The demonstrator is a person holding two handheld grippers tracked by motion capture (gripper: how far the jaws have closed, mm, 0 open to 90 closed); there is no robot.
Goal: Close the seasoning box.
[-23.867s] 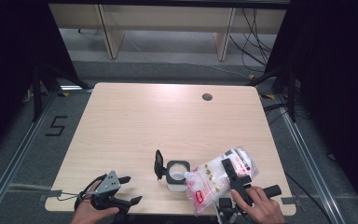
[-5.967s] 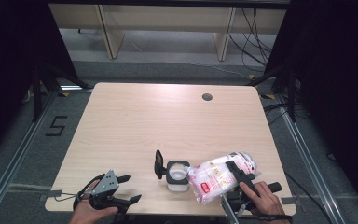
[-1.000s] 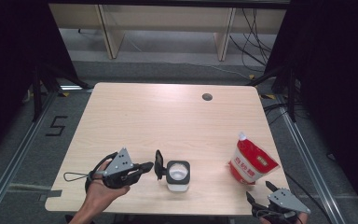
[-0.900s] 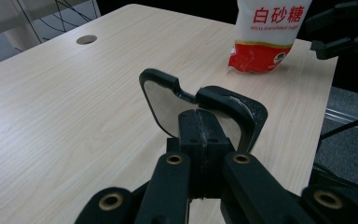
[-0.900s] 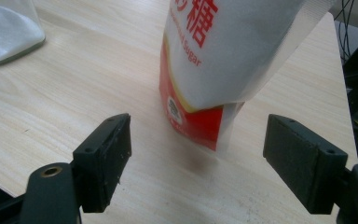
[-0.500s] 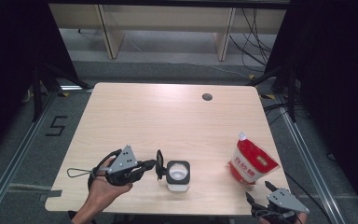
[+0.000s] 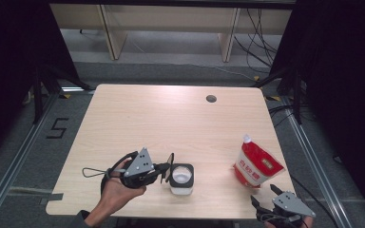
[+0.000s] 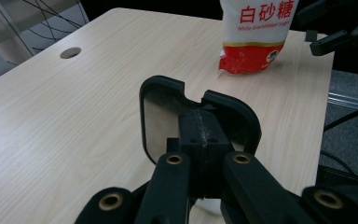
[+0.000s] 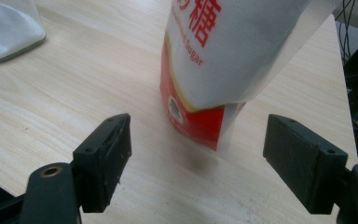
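The lid (image 7: 171, 165) stands on edge at the left side of the jar (image 7: 181, 178), near the front of the surface (image 7: 171, 118). The left claw (image 7: 165, 170) has its jaws together, pressed against the lid's near face; in the left gripper view the lid (image 8: 196, 119) rises just behind the closed tips. The sugar bag (image 7: 256, 164) stands upright to the right, well apart from the jar. The right claw (image 7: 265, 195), jaws wide apart, sits at the front right corner just before the bag, gripping nothing.

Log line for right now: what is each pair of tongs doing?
left tongs: shut, at jar lid | right tongs: open, empty | sugar bag: upright, apart from jar
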